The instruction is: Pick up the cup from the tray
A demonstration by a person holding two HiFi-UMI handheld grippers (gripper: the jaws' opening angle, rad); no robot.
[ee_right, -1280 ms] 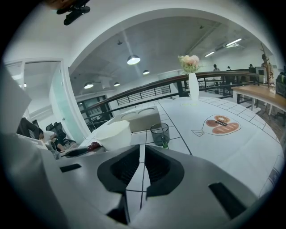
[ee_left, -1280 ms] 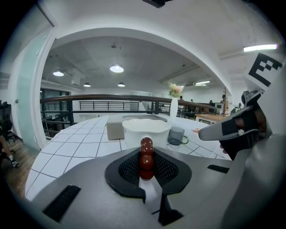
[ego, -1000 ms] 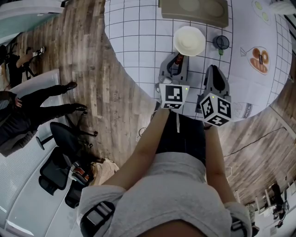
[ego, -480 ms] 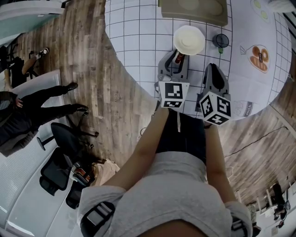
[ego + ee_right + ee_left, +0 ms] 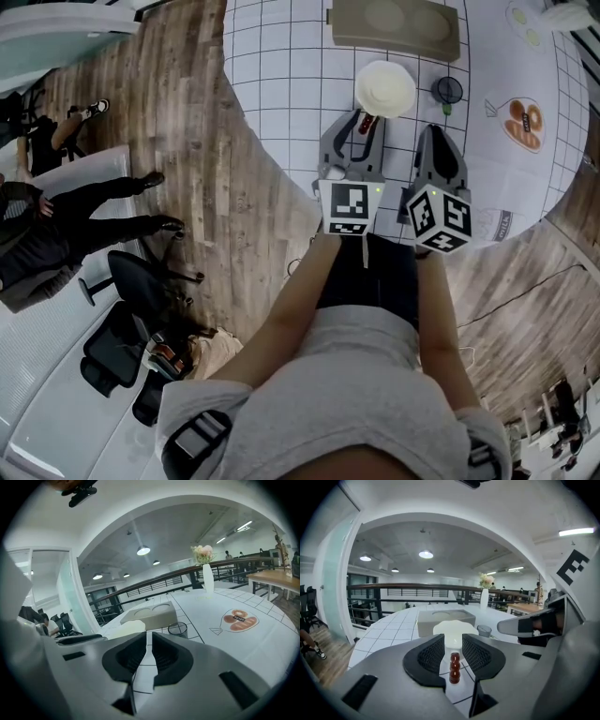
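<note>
Cup [image 5: 384,88] stands on the table [image 5: 281,75] just in front of the tray [image 5: 441,42], both wells empty, so I reckon the lift-off's done; left gripper [image 5: 453,644] jaws just been opening, beaded red-brown bit [image 5: 454,667] lying untouched btwn them; right gripper [image 5: 149,641] a slit apart, empty; no legible print.

Cream-white cup [image 5: 384,88] sits on the gridded worktop [image 5: 281,75], off the tray & just in front of it, my head cam shows. Beige rectangular tray [image 5: 394,28], w/ two round recesses, lies flat behind it.
</note>
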